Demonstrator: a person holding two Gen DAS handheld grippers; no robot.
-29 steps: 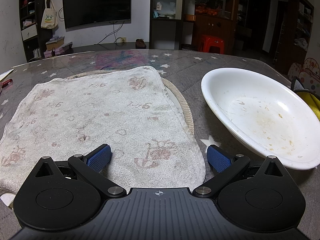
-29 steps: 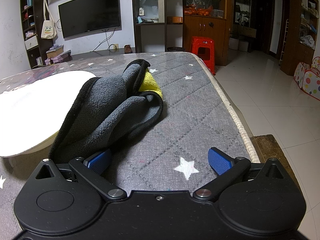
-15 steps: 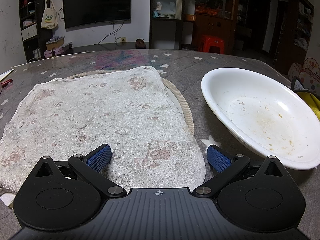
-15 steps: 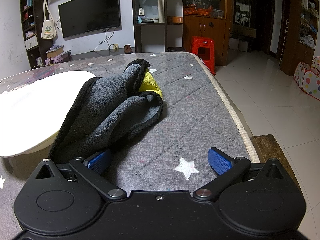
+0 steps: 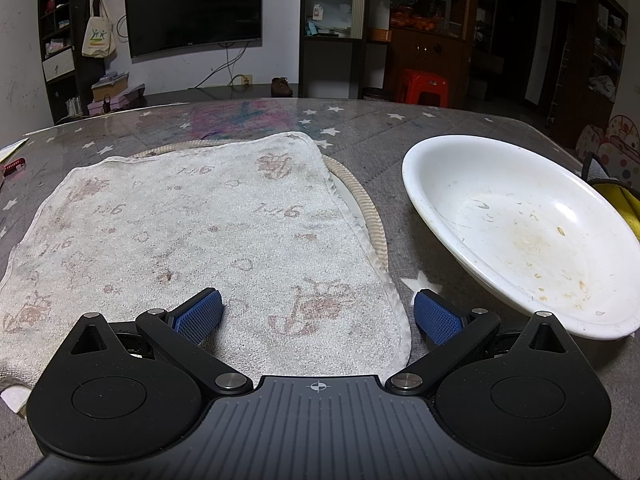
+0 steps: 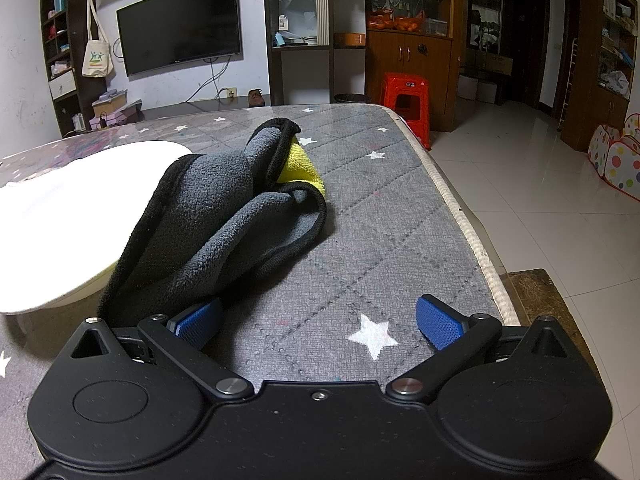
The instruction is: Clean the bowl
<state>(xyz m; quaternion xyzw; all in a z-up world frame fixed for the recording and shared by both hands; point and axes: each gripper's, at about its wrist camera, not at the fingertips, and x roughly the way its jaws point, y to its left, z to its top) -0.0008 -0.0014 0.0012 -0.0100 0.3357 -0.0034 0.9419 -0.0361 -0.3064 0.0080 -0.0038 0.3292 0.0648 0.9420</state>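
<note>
A wide white bowl [image 5: 516, 224] with dried food specks rests on the table at the right of the left wrist view; its outer side [image 6: 52, 220] fills the left of the right wrist view. My left gripper [image 5: 318, 314] is open, low over the near edge of a spread white towel [image 5: 192, 236], with the bowl just right of its right finger. A crumpled grey and yellow cloth [image 6: 224, 216] lies beside the bowl. My right gripper [image 6: 320, 320] is open, its left finger at the cloth's near end, nothing held.
The table [image 6: 392, 216] has a grey quilted cover with white stars; its right edge [image 6: 468, 224] drops to a tiled floor. A striped mat rim [image 5: 372, 216] shows from under the towel. A red stool [image 6: 406, 100] stands beyond the table.
</note>
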